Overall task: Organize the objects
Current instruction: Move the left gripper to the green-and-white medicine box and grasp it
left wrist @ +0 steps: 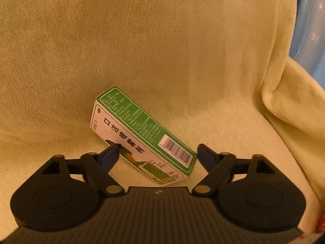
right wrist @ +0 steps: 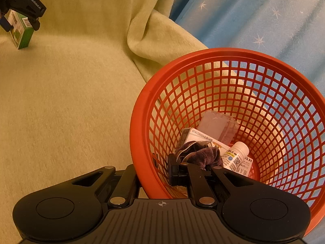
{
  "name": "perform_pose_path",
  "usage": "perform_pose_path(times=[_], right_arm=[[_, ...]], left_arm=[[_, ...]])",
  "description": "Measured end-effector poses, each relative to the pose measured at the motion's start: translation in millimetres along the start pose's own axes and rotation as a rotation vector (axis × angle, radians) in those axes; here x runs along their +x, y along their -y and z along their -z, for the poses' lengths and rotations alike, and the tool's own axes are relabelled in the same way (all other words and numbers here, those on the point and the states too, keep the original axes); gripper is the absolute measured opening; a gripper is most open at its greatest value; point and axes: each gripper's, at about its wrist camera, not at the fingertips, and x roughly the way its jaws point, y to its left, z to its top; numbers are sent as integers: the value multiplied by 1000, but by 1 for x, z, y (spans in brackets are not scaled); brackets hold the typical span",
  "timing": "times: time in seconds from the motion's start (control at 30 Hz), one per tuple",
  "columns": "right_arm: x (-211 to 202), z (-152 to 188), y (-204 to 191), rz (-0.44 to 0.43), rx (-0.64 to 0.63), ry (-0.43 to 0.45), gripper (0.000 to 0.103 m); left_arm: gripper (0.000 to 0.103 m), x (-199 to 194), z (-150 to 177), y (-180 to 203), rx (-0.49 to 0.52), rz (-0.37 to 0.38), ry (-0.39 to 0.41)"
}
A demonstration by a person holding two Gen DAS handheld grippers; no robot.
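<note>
A green and white medicine box (left wrist: 142, 136) lies tilted on the yellow blanket (left wrist: 162, 40). My left gripper (left wrist: 157, 150) is open, its fingers either side of the box's near end; the left fingertip (left wrist: 113, 149) touches the box's white face. The box (right wrist: 20, 32) and the left gripper (right wrist: 20, 22) also show far left in the right wrist view. My right gripper (right wrist: 172, 172) is shut on the near rim of the red mesh basket (right wrist: 233, 55). The basket holds a purple cloth (right wrist: 203, 154), a white box (right wrist: 195, 137), a white bottle (right wrist: 237, 154) and a clear plastic case (right wrist: 217, 128).
The yellow blanket (right wrist: 71, 101) covers the seat and backrest, with a thick fold (right wrist: 154, 36) behind the basket. A blue star-patterned fabric (right wrist: 254, 14) lies to the right, also seen in the left wrist view (left wrist: 310, 20).
</note>
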Motion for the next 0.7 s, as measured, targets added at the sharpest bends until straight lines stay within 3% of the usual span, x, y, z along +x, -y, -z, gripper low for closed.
perform_pose_path(times=[0.17, 0.3, 0.37, 0.43, 0.57, 0.6, 0.67, 0.7], right_arm=[[-1, 1, -1, 2, -8, -2, 6], [-3, 2, -1, 1, -5, -2, 6], [-3, 2, -2, 1, -6, -2, 6], [-4, 2, -2, 1, -7, -2, 6], [-5, 4, -2, 1, -9, -3, 6], [-5, 4, -2, 1, -10, -3, 6], [-6, 5, -3, 1, -13, -4, 6], [-7, 5, -3, 1, -14, -4, 6]], left_arm=[[51, -14, 6, -3, 56, 58, 0], [40, -32, 13, -11, 123, 87, -11], [27, -41, 16, -16, 157, 81, -26], [25, -49, 19, -24, 192, 52, -39], [25, -57, 25, -40, 198, 27, -48], [30, -58, 25, -40, 195, 20, -36], [66, -60, 26, -40, 187, 10, -17], [73, -56, 25, -35, 182, 4, -5]])
